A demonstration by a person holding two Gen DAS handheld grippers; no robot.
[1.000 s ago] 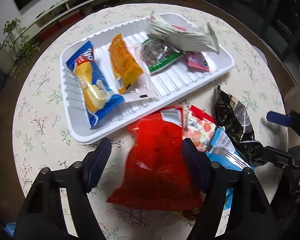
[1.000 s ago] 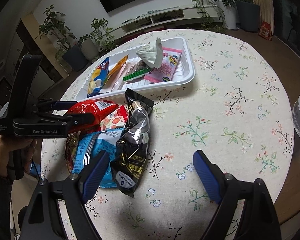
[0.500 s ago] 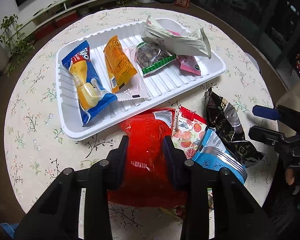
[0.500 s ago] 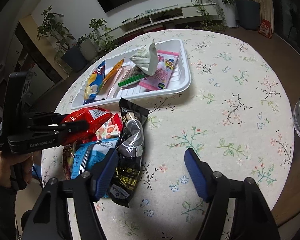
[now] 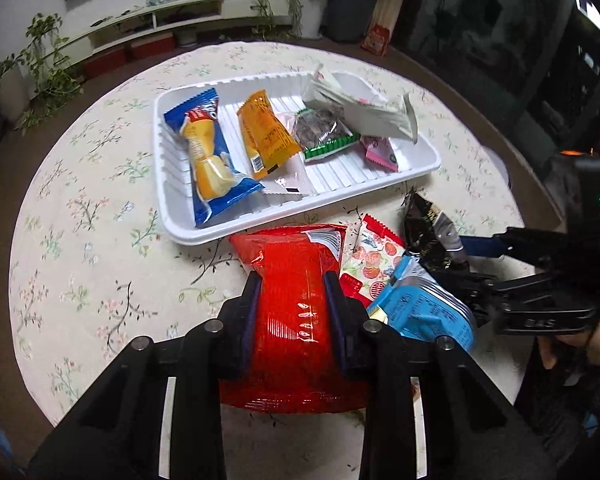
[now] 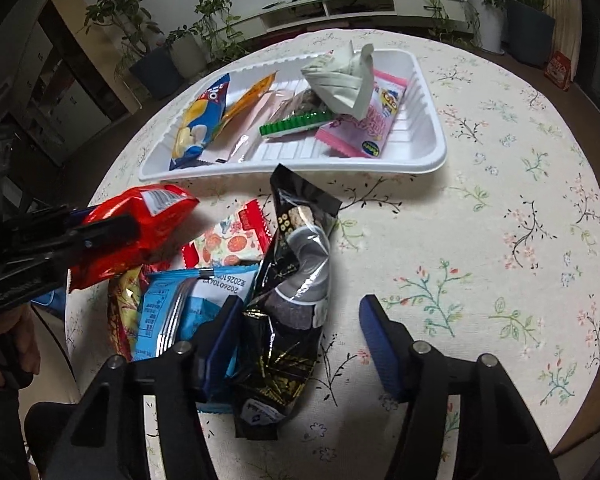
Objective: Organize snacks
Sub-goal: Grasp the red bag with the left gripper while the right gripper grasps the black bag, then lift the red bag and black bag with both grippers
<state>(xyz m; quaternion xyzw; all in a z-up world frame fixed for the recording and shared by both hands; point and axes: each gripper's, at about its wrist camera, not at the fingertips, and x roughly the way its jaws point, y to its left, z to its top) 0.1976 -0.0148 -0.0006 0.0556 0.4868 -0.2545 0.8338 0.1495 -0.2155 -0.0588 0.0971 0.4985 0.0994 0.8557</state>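
My left gripper (image 5: 292, 280) is shut on a red snack bag (image 5: 296, 312) and holds it lifted above the table; it shows in the right wrist view (image 6: 140, 232) too. My right gripper (image 6: 300, 312) is open, its jaws either side of a black snack bag (image 6: 296, 280) that lies on the table. A blue packet (image 6: 188, 308) and a red-and-white fruit packet (image 6: 228, 244) lie beside it. The white tray (image 5: 428, 168) holds several snacks.
The round table with a flowered cloth (image 6: 500, 220) has open cloth to the right of the pile. A crumpled white wrapper (image 6: 344, 80) sits in the tray (image 6: 432, 160). Plants and a low shelf stand beyond the table.
My left gripper closed on the red bag and lifted it. My right gripper moved forward and left so its jaws straddle the black bag.
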